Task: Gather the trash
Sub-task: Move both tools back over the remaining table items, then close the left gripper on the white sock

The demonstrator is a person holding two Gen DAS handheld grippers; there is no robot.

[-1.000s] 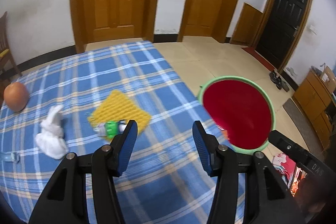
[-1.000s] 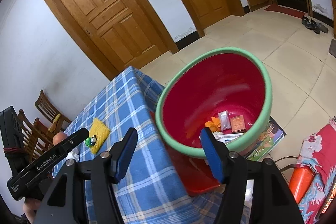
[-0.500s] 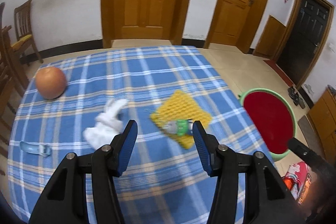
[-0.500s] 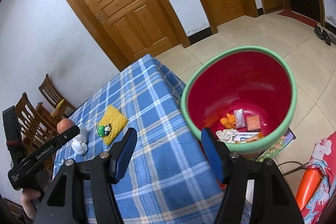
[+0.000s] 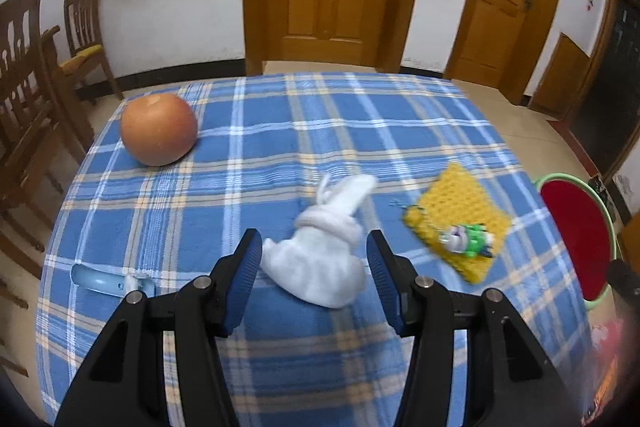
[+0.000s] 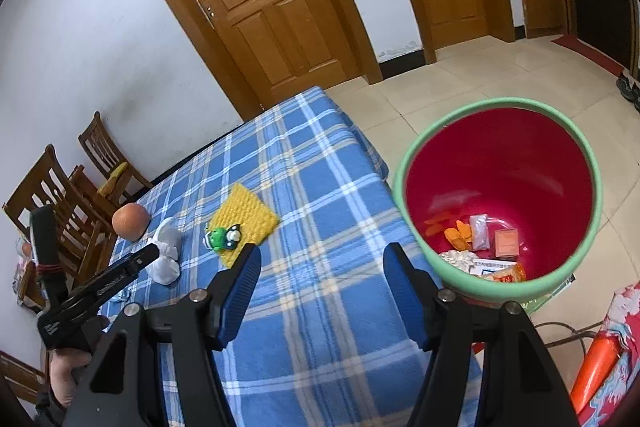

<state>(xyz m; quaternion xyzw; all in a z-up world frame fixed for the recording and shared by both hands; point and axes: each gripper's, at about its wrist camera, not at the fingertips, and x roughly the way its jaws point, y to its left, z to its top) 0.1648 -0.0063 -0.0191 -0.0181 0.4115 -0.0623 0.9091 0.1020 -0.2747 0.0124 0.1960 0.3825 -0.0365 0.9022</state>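
Left wrist view. The left gripper [image 5: 312, 267] is open and empty — neither pad touches anything. The crumpled white tissue [image 5: 326, 247] lies on the blue plaid tablecloth [image 5: 280, 139] straight ahead, framed between the two fingers, its bulk at tip level. Its long axis runs away from the tool and slightly right, the narrow twisted end farthest off. Whether the tips are already down at cloth level cannot be told from this view. The gripper pitches steeply downward toward the cloth. To the right lies the yellow knitted pad [image 5: 460, 219] with a small green toy [image 5: 468, 241] on its near edge; far left is an orange fruit [image 5: 159, 129], near left a pale blue clip [image 5: 108, 281]. The red bin [image 5: 576, 239] with its green rim stands beyond the table's right edge.

Right wrist view. The right gripper [image 6: 320, 287] is likewise open and empty, angled down over the near right part of the table, with bare cloth between its fingers. The bin is just right of it, holding wrappers and orange scraps. The tissue is well apart to the left, directly in front of the left gripper's tip — so the left hand is judged the nearer tool for this pick, closing across the tissue's short width.
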